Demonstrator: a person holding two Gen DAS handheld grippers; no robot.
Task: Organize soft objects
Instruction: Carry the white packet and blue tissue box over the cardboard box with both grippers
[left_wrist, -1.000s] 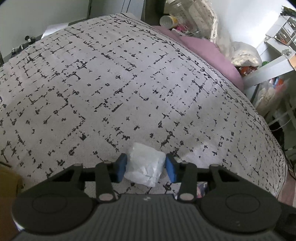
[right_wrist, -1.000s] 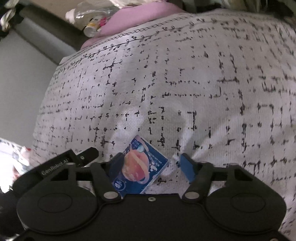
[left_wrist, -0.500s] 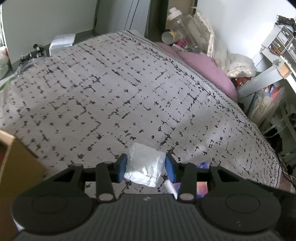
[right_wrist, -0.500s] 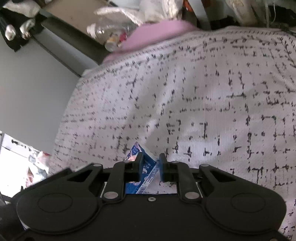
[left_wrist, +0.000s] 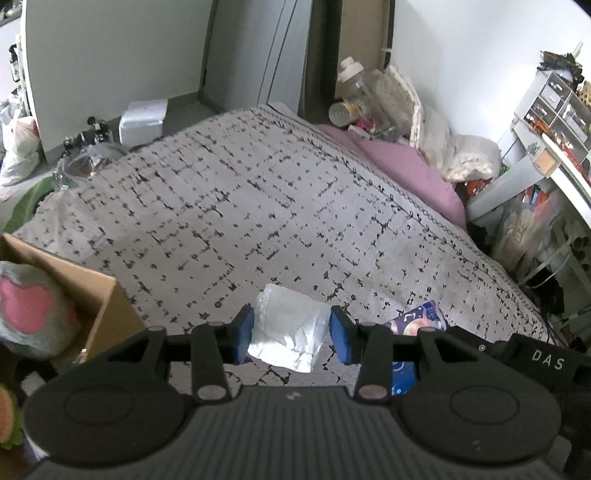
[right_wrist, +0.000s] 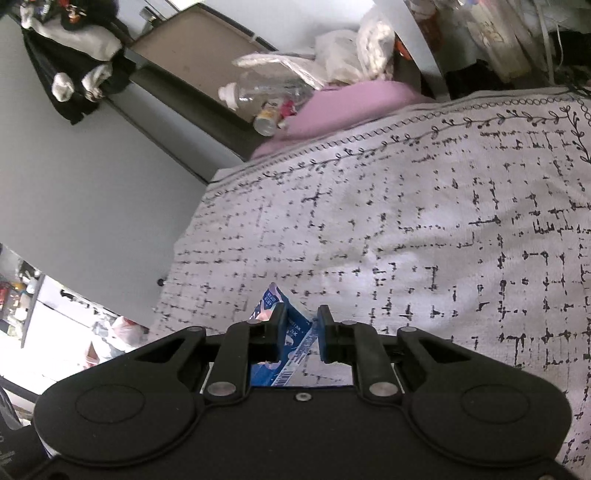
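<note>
With the left tongs (left_wrist: 291, 334) clamped on a crumpled white plastic-wrapped soft pack (left_wrist: 290, 338) and the right tongs (right_wrist: 300, 328) nearly shut on a thin blue printed packet (right_wrist: 284, 343) above the patterned bed (left_wrist: 258, 221), risk of slippery wrappers slipping out short of the brown cardboard box (left_wrist: 107, 310) at near left.

Pretty clearly someone's lived-in bedroom at home. A bed with a grey-white bedspread printed with broken black grid lines (left_wrist: 258, 221) fills most of both views, with a pink pillow (left_wrist: 406, 173) at its far end. Clear plastic bottles and a tin can (left_wrist: 351, 99) are piled by the headboard, a white desk with small grey drawer units (left_wrist: 554, 107) stands beside it, and dark clothes hang on the wall (right_wrist: 74, 55).
</note>
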